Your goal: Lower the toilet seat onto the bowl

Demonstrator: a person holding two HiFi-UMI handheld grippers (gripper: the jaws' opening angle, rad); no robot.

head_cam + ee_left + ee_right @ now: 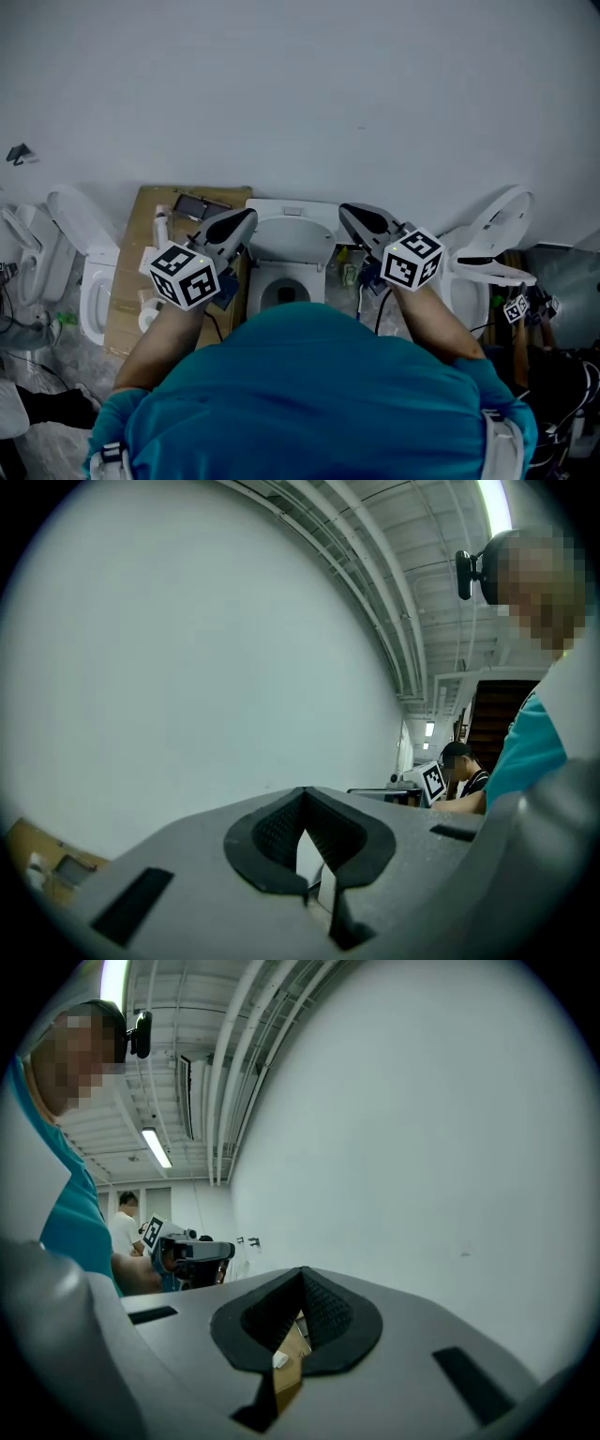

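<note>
In the head view a white toilet stands against the wall in the middle, its bowl [281, 289] partly hidden by my chest. Its seat [292, 242] appears to stand upright against the tank [292, 210]. My left gripper [246, 217] hangs above the bowl's left side, shut and holding nothing. On the bowl's right my right gripper [347, 211] hangs the same way, shut and holding nothing. Neither touches the toilet. In the left gripper view the left gripper [302, 794] points level at the bare white wall. The right gripper [302, 1274] does the same in the right gripper view.
A second toilet [89, 281] with a raised seat stands at the left, beside a cardboard sheet [131, 291]. A third toilet [487, 246] stands at the right. Another person's gripper [521, 307] shows at the right edge. Cables and bags lie on the floor.
</note>
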